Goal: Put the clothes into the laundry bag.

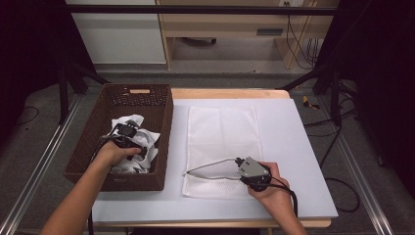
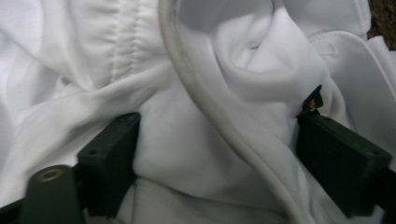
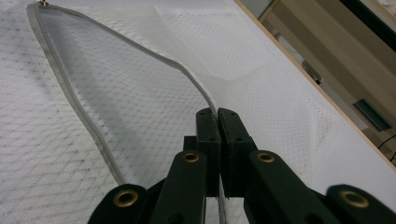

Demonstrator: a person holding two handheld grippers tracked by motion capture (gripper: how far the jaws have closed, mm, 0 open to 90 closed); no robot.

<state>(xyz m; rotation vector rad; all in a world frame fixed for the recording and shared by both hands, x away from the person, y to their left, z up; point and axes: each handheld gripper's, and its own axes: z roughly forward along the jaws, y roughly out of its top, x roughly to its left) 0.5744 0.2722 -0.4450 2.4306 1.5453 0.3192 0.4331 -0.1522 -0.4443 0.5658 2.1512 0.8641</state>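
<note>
With the right hand-held gripper (image 1: 238, 162) clamped on the mesh bag's (image 1: 222, 129) lifted zipper edge, close the wide-open left hand-held gripper (image 1: 131, 128) deep on the white garment (image 2: 196, 140) in the basket (image 1: 161, 122) beside the bag.

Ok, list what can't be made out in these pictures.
- Left claw, high view: its tips sink among the white clothes in the basket.
- Small dark tag, left gripper view: print too small.
- Mesh bag, right gripper view: its inside is hazy behind the netting.
</note>
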